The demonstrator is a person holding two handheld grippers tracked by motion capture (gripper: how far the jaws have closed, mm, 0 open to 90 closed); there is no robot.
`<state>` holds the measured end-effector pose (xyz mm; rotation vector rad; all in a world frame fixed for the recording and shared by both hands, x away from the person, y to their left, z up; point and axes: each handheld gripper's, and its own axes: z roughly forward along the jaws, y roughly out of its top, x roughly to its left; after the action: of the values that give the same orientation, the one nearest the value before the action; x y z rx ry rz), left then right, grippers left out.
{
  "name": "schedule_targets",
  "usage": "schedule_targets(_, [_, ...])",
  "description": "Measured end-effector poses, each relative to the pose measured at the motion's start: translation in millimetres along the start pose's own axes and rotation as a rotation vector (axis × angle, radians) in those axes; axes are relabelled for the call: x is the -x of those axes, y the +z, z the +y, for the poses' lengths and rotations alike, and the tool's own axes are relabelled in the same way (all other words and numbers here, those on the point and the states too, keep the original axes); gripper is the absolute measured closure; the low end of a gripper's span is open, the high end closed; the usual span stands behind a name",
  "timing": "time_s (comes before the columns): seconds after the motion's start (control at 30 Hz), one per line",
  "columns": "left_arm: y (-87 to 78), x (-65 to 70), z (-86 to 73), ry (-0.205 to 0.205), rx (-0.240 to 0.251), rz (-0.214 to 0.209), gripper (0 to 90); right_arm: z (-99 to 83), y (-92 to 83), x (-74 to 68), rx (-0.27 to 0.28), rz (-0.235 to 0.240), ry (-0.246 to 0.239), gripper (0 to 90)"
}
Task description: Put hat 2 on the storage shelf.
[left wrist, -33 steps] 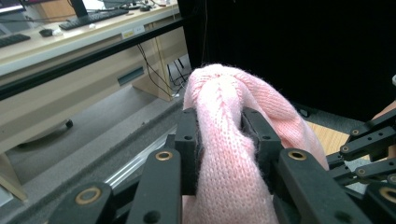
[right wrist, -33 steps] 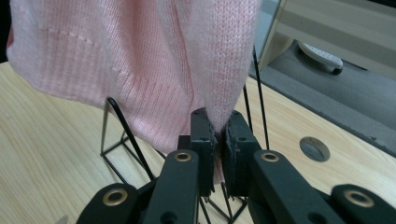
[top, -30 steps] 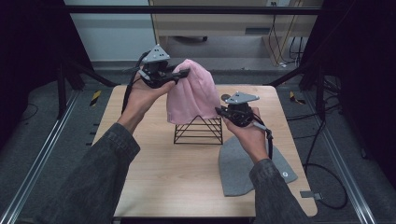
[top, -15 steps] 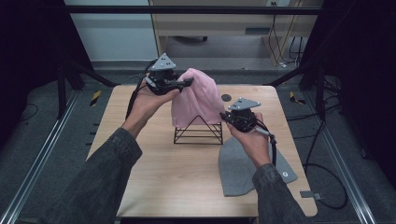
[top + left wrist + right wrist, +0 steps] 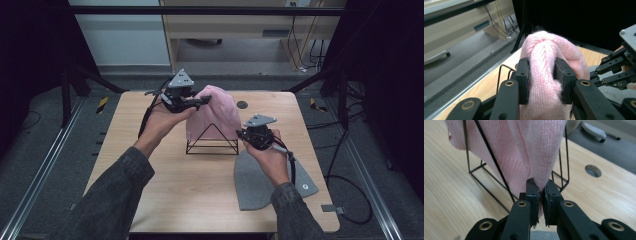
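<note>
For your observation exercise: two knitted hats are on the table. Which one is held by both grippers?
The pink hat, draped over the black wire stand, pinched by both grippers. The grey hat lies flat, untouched.

No readable text, label, brand, number or sign in any view. The grey hat [image 5: 260,180] has a small round patch near its edge, too small to read. Yellow-black hazard tape [image 5: 102,104] on the floor left of the table [image 5: 200,200] carries stripes only, no lettering.
</note>
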<state>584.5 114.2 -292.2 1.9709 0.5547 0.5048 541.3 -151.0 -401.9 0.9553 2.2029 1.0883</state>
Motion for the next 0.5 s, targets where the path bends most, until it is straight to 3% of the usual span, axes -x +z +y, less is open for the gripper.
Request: schedule_targets(0.5, [0.1,11.8,-15.5,-0.010,-0.021,-0.020,69.1,-12.3,9.6,-7.1,-0.045,0.030,0.004,83.9])
